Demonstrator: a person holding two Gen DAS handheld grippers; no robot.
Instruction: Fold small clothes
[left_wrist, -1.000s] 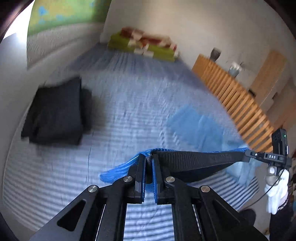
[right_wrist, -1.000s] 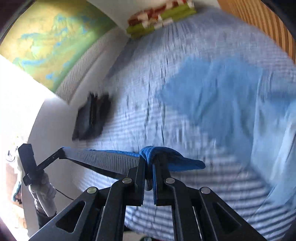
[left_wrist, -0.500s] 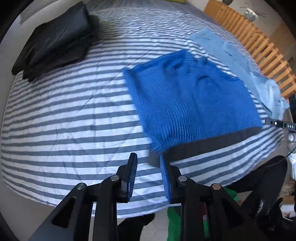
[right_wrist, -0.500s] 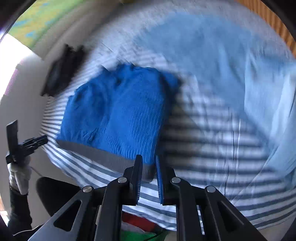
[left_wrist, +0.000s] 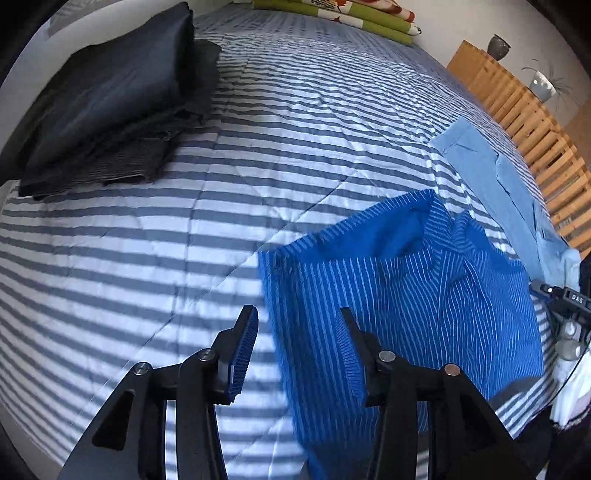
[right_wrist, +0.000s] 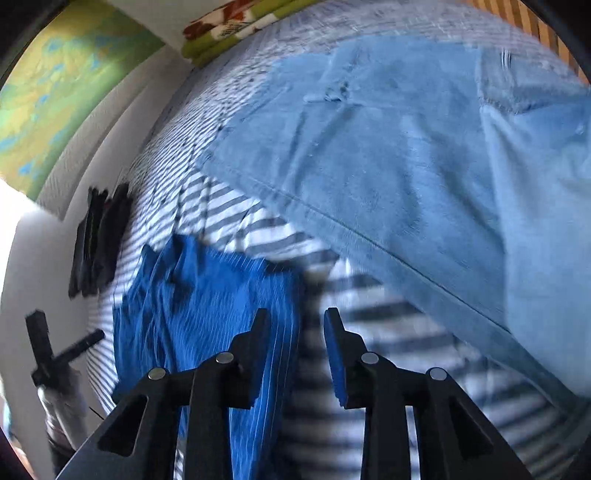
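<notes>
A bright blue ribbed garment (left_wrist: 413, 288) with a grey hem lies spread flat on the striped bed cover (left_wrist: 184, 229), near the bed's front edge. My left gripper (left_wrist: 299, 317) stands open above the garment's left side, nothing between its fingers. In the right wrist view the same blue garment (right_wrist: 199, 295) lies at lower left, and my right gripper (right_wrist: 297, 319) hovers open over its right edge and the striped cover (right_wrist: 369, 325). The other gripper shows at each view's edge.
A stack of folded dark clothes (left_wrist: 107, 96) sits at the bed's left. A light blue garment (right_wrist: 406, 166) lies spread on the right, beside a wooden slatted frame (left_wrist: 535, 122). Green and red bedding (left_wrist: 340, 14) lies at the far end.
Both grippers held the blue garment stretched above the bed one second ago. They laid it on the cover, let go and opened wide. Both have since moved in over the garment's sides.
</notes>
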